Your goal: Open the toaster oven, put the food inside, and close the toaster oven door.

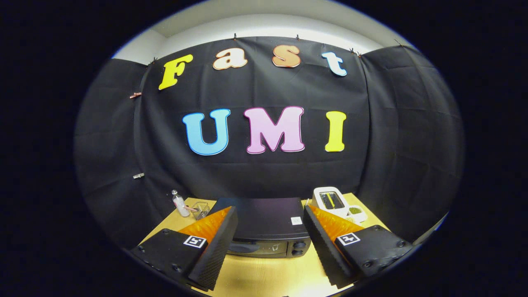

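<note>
Black and boxy, the toaster oven (pixel 268 231) sits on the wooden table (pixel 264 272) straight ahead of the gripper (pixel 268 235), framed in the gap between its two fingers. Its long axis runs crosswise to the fingers, so its front faces them. The door (pixel 258 247) with its dark glass window looks closed, and two control knobs (pixel 300 247) stand at its right end. The handle is partly hidden by the left finger, so its exact place is hard to tell.

The gripper's fingers are spread wide and hold nothing; the oven's top shows between their tips, beyond and below them.

A closed door with no food between the fingers would fit either an oven yet to be opened or one already loaded and shut; the window is too dark to settle which.

Beyond the right finger stands a white pop-up toaster (pixel 330 201), with a small white dish (pixel 356 212) of something green just beside it, perhaps the food. Beyond the left finger are a small clear bottle (pixel 179 203) and a wire basket (pixel 201 209). Nothing lies on the table between the fingers and the oven's front.
</note>
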A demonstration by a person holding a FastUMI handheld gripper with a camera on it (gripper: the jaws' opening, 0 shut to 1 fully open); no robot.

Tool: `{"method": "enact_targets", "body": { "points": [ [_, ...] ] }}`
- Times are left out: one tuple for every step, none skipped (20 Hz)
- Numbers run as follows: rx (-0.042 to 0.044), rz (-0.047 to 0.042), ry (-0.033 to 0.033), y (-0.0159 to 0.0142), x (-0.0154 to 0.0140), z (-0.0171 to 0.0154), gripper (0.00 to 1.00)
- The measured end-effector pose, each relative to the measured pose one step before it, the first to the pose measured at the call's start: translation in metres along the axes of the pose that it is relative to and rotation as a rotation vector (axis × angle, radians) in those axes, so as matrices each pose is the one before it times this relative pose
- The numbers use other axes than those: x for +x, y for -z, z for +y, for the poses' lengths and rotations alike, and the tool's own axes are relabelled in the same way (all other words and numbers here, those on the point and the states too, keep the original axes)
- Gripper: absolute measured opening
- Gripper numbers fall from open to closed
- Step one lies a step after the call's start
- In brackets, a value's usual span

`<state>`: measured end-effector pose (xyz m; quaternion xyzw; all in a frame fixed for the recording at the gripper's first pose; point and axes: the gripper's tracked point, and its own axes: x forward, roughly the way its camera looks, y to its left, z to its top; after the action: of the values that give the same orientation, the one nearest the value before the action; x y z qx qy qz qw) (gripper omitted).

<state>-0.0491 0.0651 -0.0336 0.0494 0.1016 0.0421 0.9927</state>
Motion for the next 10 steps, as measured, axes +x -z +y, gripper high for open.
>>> {"method": "enact_targets", "body": {
  "points": [
    [-0.00186, -0.01560, -0.00057, -0.00913, -0.00429, -0.00122, 0.98],
    [-0.00166, -0.02494, -0.00221, -0.01191, -0.00503, -0.00167, 0.98],
    [-0.00365, -0.01940, -0.00291, -0.00902, -0.00449, -0.00310, 0.98],
    [-0.00218, -0.01166, -0.00222, -0.00762, -0.00286, -0.00127, 0.98],
    [-0.00065, -0.01028, -0.00259, -0.00656, -0.00187, -0.00204, 0.98],
    [0.00052, -0.00913, 0.00042, -0.00574, -0.00218, -0.00190, 0.98],
    [-0.00157, -0.00877, 0.00388, -0.00605, -0.00197, -0.00343, 0.98],
    [-0.00677, -0.01375, 0.00582, -0.00544, -0.00178, -0.00364, 0.98],
    [-0.00666, -0.01363, 0.00746, -0.00626, -0.00203, -0.00472, 0.98],
    [-0.00620, -0.01443, 0.00433, -0.00380, -0.00130, -0.00285, 0.98]
  ]
}}
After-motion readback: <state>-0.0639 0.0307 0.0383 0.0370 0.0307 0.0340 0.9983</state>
